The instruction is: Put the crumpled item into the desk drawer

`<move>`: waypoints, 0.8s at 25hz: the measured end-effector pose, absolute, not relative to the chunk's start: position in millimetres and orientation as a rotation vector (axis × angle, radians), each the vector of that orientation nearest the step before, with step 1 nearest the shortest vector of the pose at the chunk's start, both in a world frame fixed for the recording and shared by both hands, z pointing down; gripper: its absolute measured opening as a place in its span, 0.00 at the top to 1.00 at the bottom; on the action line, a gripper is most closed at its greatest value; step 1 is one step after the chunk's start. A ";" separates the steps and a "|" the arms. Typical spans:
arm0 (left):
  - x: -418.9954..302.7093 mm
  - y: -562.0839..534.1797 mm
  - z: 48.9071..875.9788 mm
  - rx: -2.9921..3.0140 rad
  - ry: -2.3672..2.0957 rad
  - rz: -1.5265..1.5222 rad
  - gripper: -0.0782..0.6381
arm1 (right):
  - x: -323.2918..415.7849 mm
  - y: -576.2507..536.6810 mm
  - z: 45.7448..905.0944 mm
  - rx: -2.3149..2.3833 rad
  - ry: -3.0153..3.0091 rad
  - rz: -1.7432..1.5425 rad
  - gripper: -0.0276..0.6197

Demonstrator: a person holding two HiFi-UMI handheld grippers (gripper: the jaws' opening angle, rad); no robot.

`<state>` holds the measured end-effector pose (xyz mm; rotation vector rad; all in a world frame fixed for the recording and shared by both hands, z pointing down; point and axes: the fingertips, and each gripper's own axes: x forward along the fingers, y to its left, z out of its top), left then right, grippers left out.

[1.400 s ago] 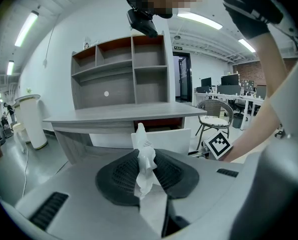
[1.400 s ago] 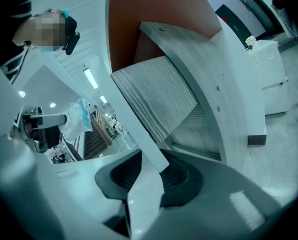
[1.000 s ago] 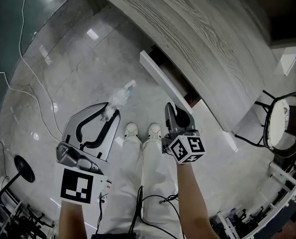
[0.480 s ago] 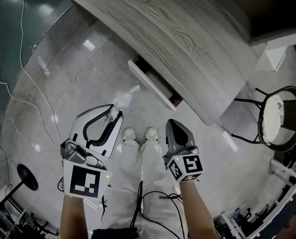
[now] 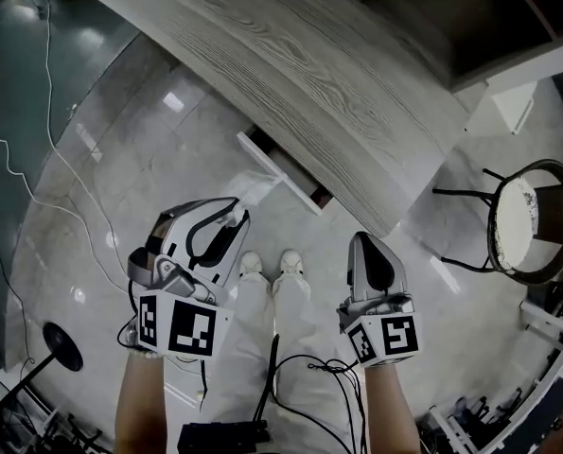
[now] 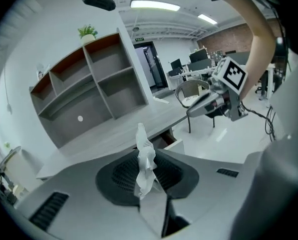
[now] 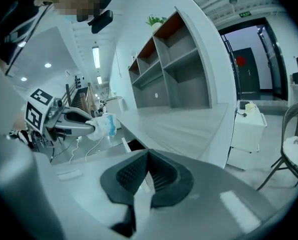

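The crumpled white item point(image 6: 144, 161), with a blue edge point(image 7: 102, 125), stands up between the pads of my left gripper point(image 6: 147, 178), which is shut on it. In the head view that gripper point(image 5: 236, 214) is just short of the open desk drawer point(image 5: 279, 166), and the item is hard to make out at its tips. The drawer's white front point(image 6: 173, 145) sticks out from under the wood-grain desk point(image 5: 309, 74). My right gripper point(image 5: 366, 241) is shut and holds nothing, to the right of the drawer and nearer to me.
A round-seated chair point(image 5: 527, 220) stands right of the desk. Thin cables point(image 5: 44, 159) run over the glossy floor on the left. The person's white shoes point(image 5: 267, 263) are between the grippers. Open grey shelves point(image 6: 88, 84) rise behind the desk.
The left gripper has carried the crumpled item closer to the drawer. The right gripper has drawn back from the drawer toward me, and its jaws have come together.
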<state>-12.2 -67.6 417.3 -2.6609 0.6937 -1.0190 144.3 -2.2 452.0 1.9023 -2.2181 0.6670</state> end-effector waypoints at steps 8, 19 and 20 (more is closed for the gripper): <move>13.7 -74.7 433.2 -2.428 0.407 -1.155 0.78 | 162.4 -1.9 405.2 1.933 -2.209 0.605 0.94; 27.5 -88.4 474.1 -2.169 0.166 -1.280 0.78 | 174.6 2.0 400.5 1.940 -2.174 0.598 0.94; 29.4 -89.9 475.6 -2.142 0.149 -1.280 0.78 | 175.8 2.2 401.4 1.939 -2.170 0.600 0.94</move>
